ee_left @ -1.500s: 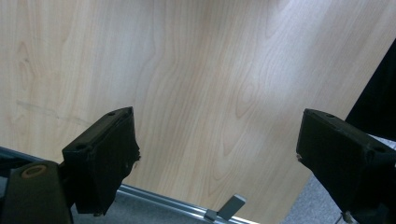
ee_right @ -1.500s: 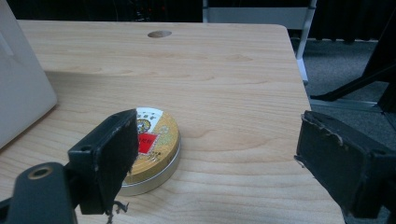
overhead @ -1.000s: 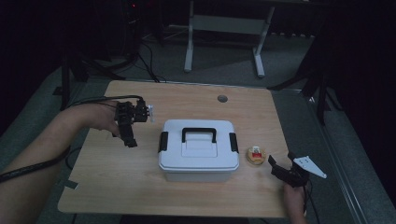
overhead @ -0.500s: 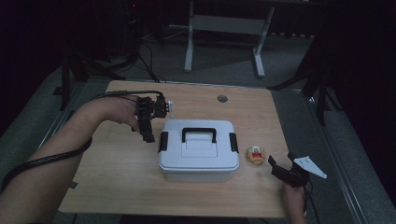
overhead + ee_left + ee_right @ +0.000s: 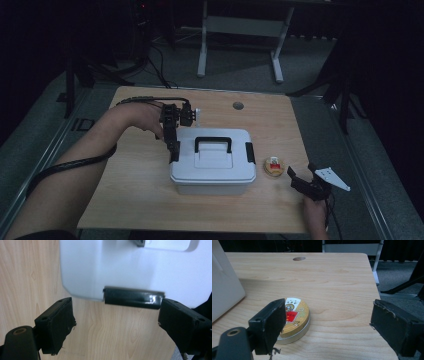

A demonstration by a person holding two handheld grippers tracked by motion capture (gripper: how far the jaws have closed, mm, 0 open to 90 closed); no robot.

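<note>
A: Starting big: wooden desk [image 5: 130,200], with a white plastic box [image 5: 212,172] in the middle of it, lid on, black carry handle [image 5: 213,143] lying flat on top.
B: Handling?
A: Rigid shell, smooth, likely slippery on the flat faces. Weight unknown, contents hidden. I'd go for the black side latch [image 5: 133,297] or the handle, not the walls.
B: Left tool?
A: Left tool [image 5: 173,142] hangs over the box's left end, jaws spread wide. In the left gripper view the latch sits just ahead, between the jaw lines, nothing touching, nothing held.
B: Right?
A: Right tool [image 5: 306,181] rests near the desk's right front corner, jaws spread, empty. Small round tin [image 5: 293,320] with a gold printed lid is just beside the box's right end, right in front of that tool, apart from the pads.
</note>
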